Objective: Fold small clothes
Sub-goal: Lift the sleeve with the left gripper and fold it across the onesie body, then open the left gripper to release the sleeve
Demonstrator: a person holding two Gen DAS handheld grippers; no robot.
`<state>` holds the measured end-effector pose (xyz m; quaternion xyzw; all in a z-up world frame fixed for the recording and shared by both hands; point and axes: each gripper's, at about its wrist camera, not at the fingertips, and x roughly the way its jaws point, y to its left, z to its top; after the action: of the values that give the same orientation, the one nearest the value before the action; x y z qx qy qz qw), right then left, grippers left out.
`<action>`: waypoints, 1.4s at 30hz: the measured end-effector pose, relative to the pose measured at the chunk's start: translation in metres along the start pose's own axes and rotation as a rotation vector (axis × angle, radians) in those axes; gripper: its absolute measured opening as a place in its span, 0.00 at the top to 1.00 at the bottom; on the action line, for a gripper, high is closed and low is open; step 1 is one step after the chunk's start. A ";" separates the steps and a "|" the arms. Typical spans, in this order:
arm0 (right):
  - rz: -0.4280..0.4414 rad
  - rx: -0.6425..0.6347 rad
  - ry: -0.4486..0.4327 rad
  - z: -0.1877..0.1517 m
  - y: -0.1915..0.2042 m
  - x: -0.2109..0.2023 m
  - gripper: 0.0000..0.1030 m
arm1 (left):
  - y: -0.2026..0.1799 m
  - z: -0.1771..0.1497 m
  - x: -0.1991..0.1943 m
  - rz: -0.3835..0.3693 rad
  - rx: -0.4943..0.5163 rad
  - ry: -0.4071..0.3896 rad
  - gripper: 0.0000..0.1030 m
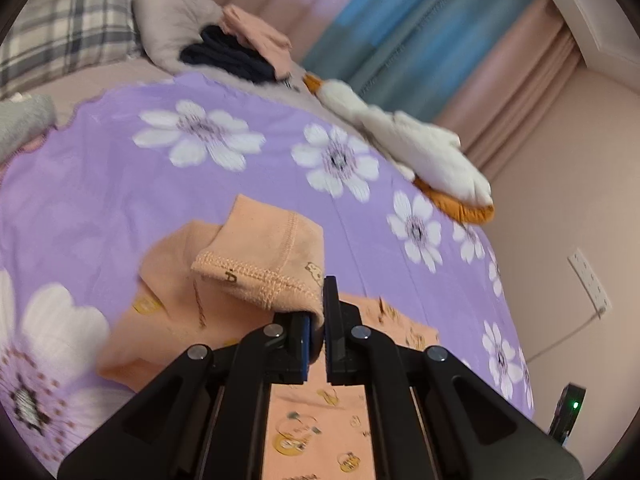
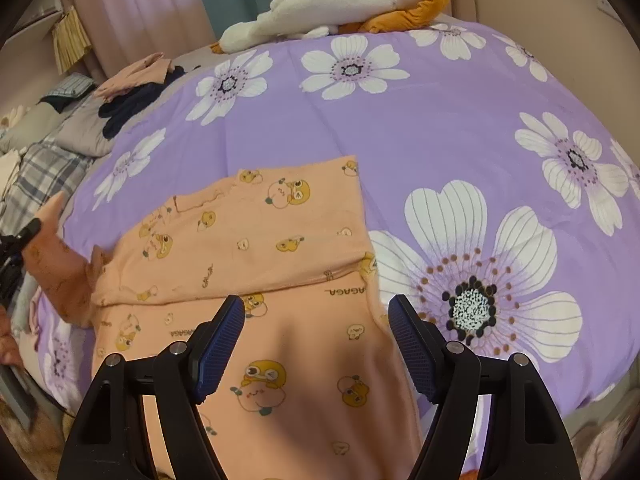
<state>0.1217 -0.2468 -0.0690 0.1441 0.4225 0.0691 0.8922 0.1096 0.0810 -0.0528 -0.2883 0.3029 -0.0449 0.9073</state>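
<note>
Left wrist view first: the left gripper [image 1: 316, 320] is clamped tight on a hemmed edge of the peach garment [image 1: 256, 256], so that bit of cloth is lifted and folded over toward the camera while the rest lies flat on the purple floral bedspread [image 1: 248, 168]. The picture is a bit blurry. A white and orange plush duck [image 1: 416, 148] lies along the far edge of the bed, and there's a small heap of dark and pink clothes [image 1: 236, 52] next to a grey pillow [image 1: 168, 24] further back.

Right wrist view: the right gripper [image 2: 316, 312] has its jaws spread wide, hovering over the peach garment [image 2: 256, 232] with nothing pinched between the blue pads [image 2: 220, 344]. The garment, printed with little cartoon ducks, is spread on the bedspread [image 2: 440, 112], one part already folded across itself. At the far left edge the other gripper [image 2: 24, 236] is holding a raised corner of the cloth.
</note>
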 end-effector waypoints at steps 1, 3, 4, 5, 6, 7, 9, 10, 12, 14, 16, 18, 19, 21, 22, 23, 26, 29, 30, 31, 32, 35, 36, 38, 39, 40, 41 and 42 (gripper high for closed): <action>0.002 0.001 0.002 -0.001 0.000 0.000 0.28 | -0.001 -0.005 0.006 -0.004 -0.002 0.023 0.96; 0.003 0.003 0.007 -0.001 -0.001 0.001 0.28 | -0.002 -0.018 0.021 -0.013 -0.014 0.073 0.96; 0.002 0.005 0.008 -0.002 -0.002 0.002 0.28 | 0.000 -0.024 0.029 -0.015 -0.021 0.101 0.96; 0.001 0.007 0.010 -0.002 -0.003 0.002 0.28 | -0.001 -0.030 0.035 -0.013 -0.026 0.120 0.96; -0.001 0.010 0.012 -0.002 -0.004 0.002 0.28 | 0.000 -0.035 0.041 -0.009 -0.032 0.142 0.96; -0.002 0.013 0.012 -0.003 -0.005 0.003 0.28 | 0.002 -0.040 0.047 -0.002 -0.035 0.164 0.96; -0.002 0.018 0.017 -0.003 -0.007 0.004 0.28 | 0.006 -0.050 0.059 0.024 -0.046 0.208 0.97; -0.002 0.017 0.019 -0.003 -0.007 0.004 0.28 | 0.009 -0.054 0.064 0.029 -0.055 0.230 0.97; -0.003 0.016 0.020 -0.003 -0.007 0.004 0.28 | 0.014 -0.060 0.071 0.045 -0.076 0.269 0.97; -0.002 0.016 0.023 -0.003 -0.008 0.006 0.28 | 0.019 -0.066 0.076 0.062 -0.083 0.291 0.97; -0.002 0.018 0.028 -0.004 -0.009 0.007 0.28 | 0.022 -0.071 0.081 0.087 -0.080 0.315 0.96; -0.001 0.018 0.033 -0.004 -0.009 0.008 0.28 | 0.025 -0.073 0.084 0.099 -0.090 0.337 0.96; 0.001 0.017 0.034 -0.004 -0.009 0.009 0.28 | 0.026 -0.073 0.083 0.097 -0.100 0.336 0.95; 0.003 0.016 0.038 -0.005 -0.009 0.010 0.28 | 0.028 -0.073 0.083 0.094 -0.108 0.340 0.95; 0.004 0.016 0.040 -0.005 -0.009 0.011 0.28 | 0.028 -0.073 0.083 0.094 -0.112 0.343 0.95; 0.005 0.016 0.043 -0.005 -0.008 0.012 0.28 | 0.029 -0.073 0.083 0.094 -0.115 0.345 0.95; 0.009 0.013 0.055 -0.006 -0.007 0.015 0.28 | 0.028 -0.071 0.081 0.096 -0.119 0.358 0.93; 0.011 0.008 0.057 -0.006 -0.006 0.016 0.28 | 0.025 -0.066 0.077 0.084 -0.130 0.373 0.75; 0.009 0.006 0.058 -0.005 -0.005 0.016 0.28 | 0.022 -0.063 0.073 0.077 -0.129 0.375 0.61; 0.009 0.004 0.058 -0.004 -0.005 0.016 0.28 | 0.020 -0.060 0.069 0.067 -0.124 0.377 0.53; 0.009 0.000 0.057 -0.004 -0.004 0.016 0.28 | 0.017 -0.058 0.064 0.067 -0.119 0.380 0.36; 0.009 -0.014 0.053 -0.003 0.000 0.014 0.28 | 0.013 -0.046 0.039 0.108 -0.089 0.335 0.18; 0.010 -0.021 0.053 -0.002 0.003 0.014 0.28 | 0.015 -0.041 0.029 0.112 -0.086 0.303 0.18; 0.011 -0.037 0.051 -0.001 0.008 0.014 0.28 | 0.024 -0.030 0.010 0.120 -0.106 0.254 0.14; 0.015 -0.051 0.049 0.001 0.012 0.014 0.28 | 0.032 -0.026 0.000 0.129 -0.124 0.233 0.13; 0.019 -0.063 0.048 0.001 0.015 0.014 0.28 | 0.039 -0.022 -0.008 0.143 -0.136 0.216 0.13; 0.025 -0.076 0.047 0.002 0.019 0.014 0.28 | 0.046 -0.019 -0.016 0.165 -0.145 0.199 0.13; 0.030 -0.090 0.046 0.004 0.024 0.014 0.28 | 0.054 -0.017 -0.024 0.201 -0.146 0.179 0.13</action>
<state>0.1334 -0.2211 -0.0697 0.1085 0.4369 0.1048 0.8868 0.0753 0.1233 -0.0810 -0.3166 0.4124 0.0428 0.8532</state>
